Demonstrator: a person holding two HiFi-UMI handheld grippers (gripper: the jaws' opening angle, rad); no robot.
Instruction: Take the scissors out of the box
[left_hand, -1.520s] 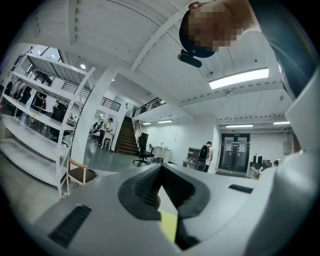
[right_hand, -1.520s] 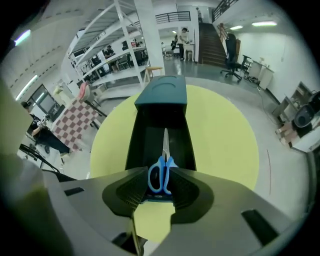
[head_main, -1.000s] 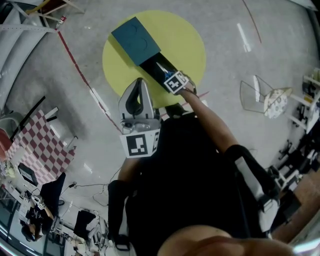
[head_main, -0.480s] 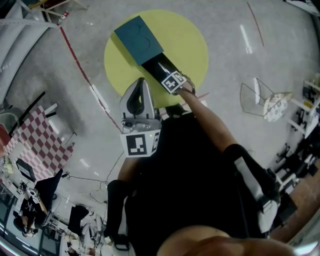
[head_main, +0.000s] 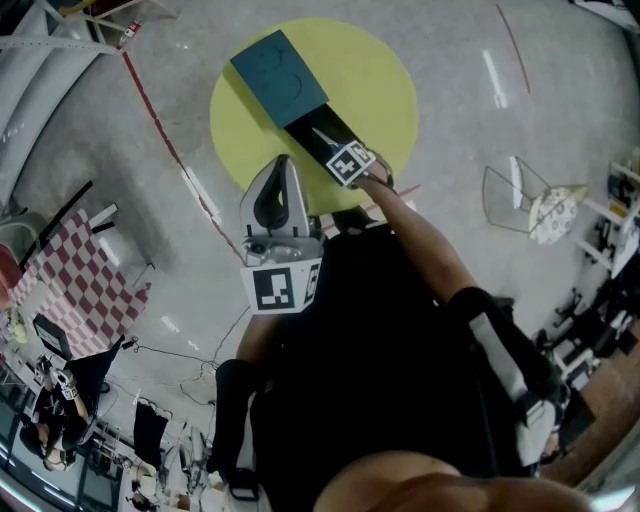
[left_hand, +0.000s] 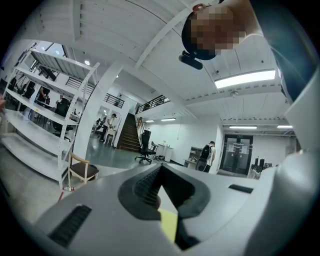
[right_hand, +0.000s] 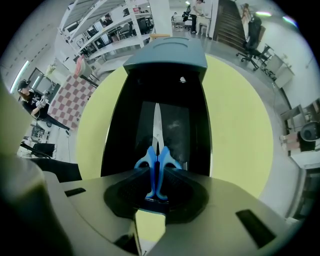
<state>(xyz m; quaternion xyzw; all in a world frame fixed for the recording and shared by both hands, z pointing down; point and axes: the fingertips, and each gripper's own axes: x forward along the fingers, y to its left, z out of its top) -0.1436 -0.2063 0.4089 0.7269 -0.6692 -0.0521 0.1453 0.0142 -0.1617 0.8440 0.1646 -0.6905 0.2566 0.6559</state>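
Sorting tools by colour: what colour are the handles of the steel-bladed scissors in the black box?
Blue scissors handles, clearest in the right gripper view.

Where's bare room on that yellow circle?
In the head view: bare yellow circle right of the box, narrower strip left of it. Crowded: the open tray, where the right gripper's fingers have just been closing on the scissors.

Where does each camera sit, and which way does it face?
Head view: on the person's head, facing steeply down at yellow mat, box, left gripper and right gripper; right arm shows.
Left gripper view: on that gripper, facing level across a hall with shelves; its shut jaws and the person's head show.
Right gripper view: on that gripper, facing down into the box; its jaws, just closed further, grip the scissors.
Shared by head and right gripper views: box, scissors, mat.
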